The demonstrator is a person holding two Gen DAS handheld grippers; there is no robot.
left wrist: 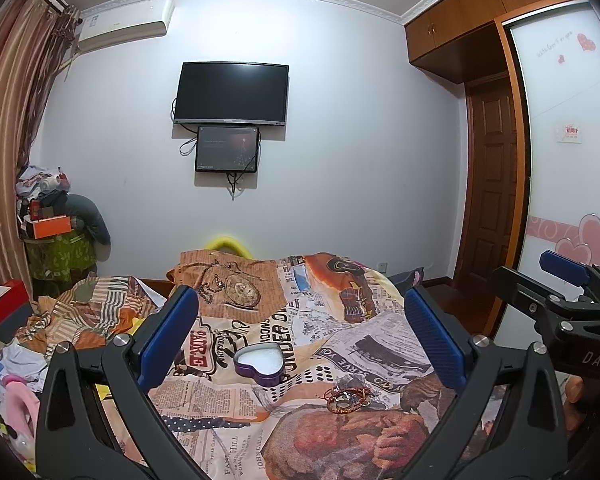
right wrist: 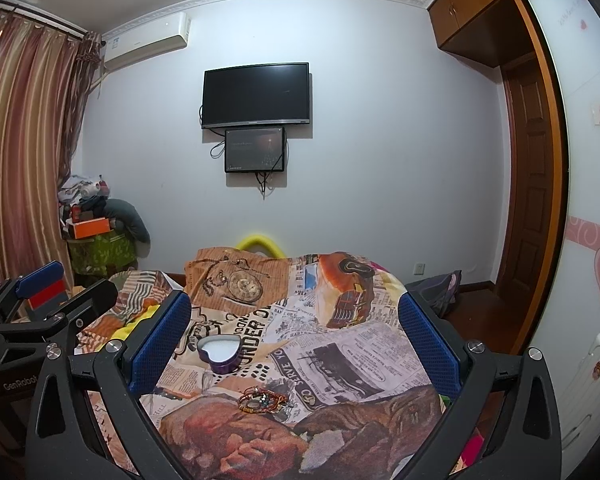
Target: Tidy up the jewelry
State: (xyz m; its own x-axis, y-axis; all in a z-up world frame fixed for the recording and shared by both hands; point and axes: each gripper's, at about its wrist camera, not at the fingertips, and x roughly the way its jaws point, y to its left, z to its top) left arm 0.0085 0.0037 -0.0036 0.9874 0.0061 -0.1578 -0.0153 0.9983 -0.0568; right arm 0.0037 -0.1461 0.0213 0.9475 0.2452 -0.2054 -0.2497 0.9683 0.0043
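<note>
Because the printed bedspread (right wrist: 340, 344) fills the lower half of both views with busy newsprint and portraits, we think the biggest risk is losing the small pieces against it: a pinch could gather cloth along with the jewelry, or miss a strand altogether. Its soft folds could also tip things as we press down.

Next in size, the heart-shaped tin (right wrist: 220, 354) sits open at lower centre, slightly left in the right wrist view, with a white lining showing. It looks light, so we judge a finger brushing its rim could slide it or flip it on the bedding.

Smallest is the tangle of beaded bracelets (right wrist: 262, 400), lying just below and to the right of the tin, apart from it. Lifting one loop may drag the rest, since we cannot tell how many pieces are knotted together or where one ends.

Our left gripper (left wrist: 300, 340) and right gripper (right wrist: 296, 340) both stand wide apart, holding nothing, above the bed.

Whether the tin has a lid nearby we cannot see; the bed's near edge is cut off by the gripper frames.
</note>
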